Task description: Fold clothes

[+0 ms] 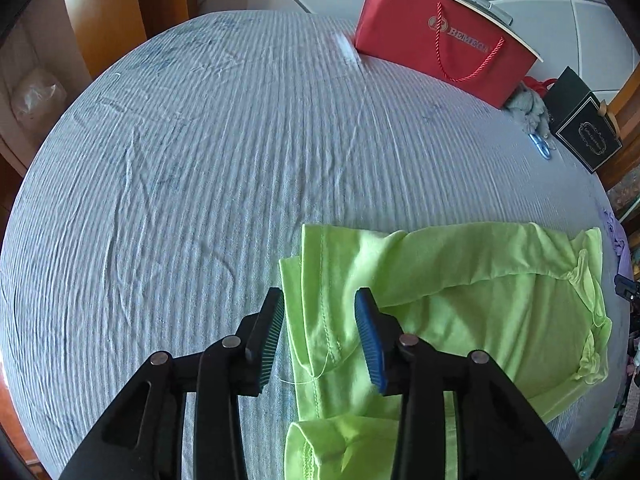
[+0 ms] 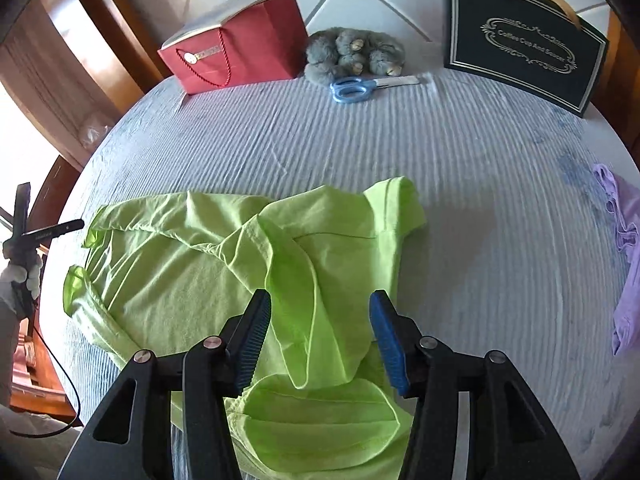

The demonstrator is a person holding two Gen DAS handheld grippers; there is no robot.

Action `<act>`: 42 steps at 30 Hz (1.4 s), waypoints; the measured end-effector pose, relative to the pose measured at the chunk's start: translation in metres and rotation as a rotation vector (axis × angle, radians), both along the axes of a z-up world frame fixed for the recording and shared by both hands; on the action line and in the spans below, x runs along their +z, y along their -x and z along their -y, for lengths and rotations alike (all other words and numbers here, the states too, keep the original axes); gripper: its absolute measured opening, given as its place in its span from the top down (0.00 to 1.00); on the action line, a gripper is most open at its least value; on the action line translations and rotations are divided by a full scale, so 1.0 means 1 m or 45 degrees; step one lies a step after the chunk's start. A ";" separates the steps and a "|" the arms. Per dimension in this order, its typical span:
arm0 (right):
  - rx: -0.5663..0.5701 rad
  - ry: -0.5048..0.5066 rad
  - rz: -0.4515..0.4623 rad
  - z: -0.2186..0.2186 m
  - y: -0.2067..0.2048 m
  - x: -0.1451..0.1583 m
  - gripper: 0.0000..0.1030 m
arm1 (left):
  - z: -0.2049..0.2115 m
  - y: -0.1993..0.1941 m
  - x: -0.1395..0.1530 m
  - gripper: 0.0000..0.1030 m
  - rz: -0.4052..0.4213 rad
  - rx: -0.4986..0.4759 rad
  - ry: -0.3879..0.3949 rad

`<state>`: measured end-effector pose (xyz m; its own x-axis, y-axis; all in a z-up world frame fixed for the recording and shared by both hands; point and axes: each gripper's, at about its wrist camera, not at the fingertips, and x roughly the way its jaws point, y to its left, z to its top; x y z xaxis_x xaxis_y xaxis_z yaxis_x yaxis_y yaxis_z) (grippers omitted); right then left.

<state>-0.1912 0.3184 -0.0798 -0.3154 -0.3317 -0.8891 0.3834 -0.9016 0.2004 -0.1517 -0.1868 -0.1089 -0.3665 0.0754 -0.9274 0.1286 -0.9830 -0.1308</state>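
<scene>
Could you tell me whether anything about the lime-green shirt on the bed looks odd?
Yes: a loose thread trails from the lime-green shirt at its stitched hem onto the striped bedsheet, between the open left gripper tips.

Soft matt lime cloth shirt, ribbed grey-blue bedsheet, matt red paper bag, fluffy grey plush toy

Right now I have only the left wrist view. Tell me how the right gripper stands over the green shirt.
Observer: The right gripper is open; a loose fold of the green shirt shows between its fingers, unpinched.
Operator: Report what lies to its right.
Observer: A purple garment lies near the edge of the striped cover, apart from the shirt.
Operator: Check the far side for anything sharp.
Observer: Blue-handled scissors lie closed in front of a grey plush toy.
</scene>
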 end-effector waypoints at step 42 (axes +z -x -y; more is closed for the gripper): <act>-0.209 -0.080 0.175 -0.026 0.077 -0.036 0.98 | -0.003 0.013 -0.013 0.65 0.068 0.030 0.069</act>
